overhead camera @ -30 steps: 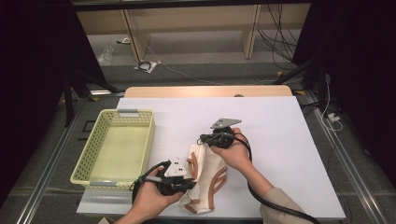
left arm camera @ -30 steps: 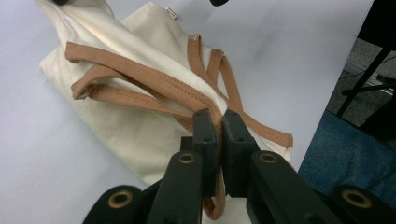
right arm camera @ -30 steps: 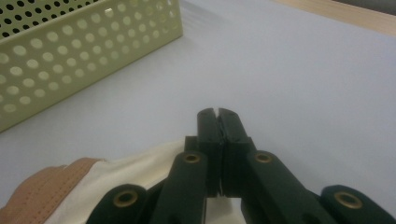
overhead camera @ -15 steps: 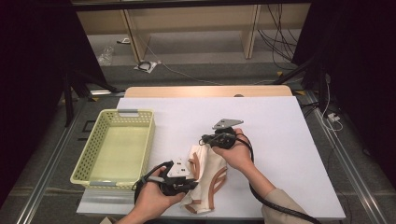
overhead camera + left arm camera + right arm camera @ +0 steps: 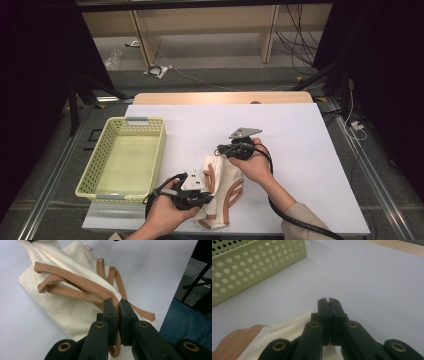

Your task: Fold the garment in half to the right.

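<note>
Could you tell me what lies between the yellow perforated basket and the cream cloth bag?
In the high view, only bare white tabletop separates yellow perforated basket from cream cloth bag.

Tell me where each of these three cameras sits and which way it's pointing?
High view: above the person's side, facing forward and down on the table, yellow basket and both hands.
Left gripper view: rides the left gripper, looking along shut jaws pinching the cream garment.
Right gripper view: rides the right gripper, facing the basket, jaws shut on the garment's edge.
All three share the garment.
</note>
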A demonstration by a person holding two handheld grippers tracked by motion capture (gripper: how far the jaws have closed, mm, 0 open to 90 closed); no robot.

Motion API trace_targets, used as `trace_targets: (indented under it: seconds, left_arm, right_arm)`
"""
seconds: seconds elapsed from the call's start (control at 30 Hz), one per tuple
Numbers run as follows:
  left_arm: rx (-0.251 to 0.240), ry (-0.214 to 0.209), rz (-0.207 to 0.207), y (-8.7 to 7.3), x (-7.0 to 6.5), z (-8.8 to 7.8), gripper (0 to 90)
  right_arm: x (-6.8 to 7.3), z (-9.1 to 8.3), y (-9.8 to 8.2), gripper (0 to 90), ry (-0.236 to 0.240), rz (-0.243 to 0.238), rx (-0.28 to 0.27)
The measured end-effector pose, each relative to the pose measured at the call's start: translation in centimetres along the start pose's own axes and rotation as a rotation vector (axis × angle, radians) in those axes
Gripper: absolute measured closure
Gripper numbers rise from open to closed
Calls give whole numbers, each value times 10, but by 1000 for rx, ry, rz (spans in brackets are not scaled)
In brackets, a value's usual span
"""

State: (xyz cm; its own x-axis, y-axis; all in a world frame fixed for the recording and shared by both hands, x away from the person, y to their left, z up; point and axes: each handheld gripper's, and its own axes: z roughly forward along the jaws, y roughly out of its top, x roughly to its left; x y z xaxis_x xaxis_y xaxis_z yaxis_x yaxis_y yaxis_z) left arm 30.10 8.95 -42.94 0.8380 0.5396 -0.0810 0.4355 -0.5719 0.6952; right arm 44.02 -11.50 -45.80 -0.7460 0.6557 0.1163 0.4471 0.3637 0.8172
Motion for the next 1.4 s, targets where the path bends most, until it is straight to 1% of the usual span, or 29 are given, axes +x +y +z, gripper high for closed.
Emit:
trace_targets:
  seconds: [1.4]
  left_arm:
    - [11,-7,12,2,-4,5,852]
  right_arm:
    - [-3,-3,-5,894,-5,9,10]
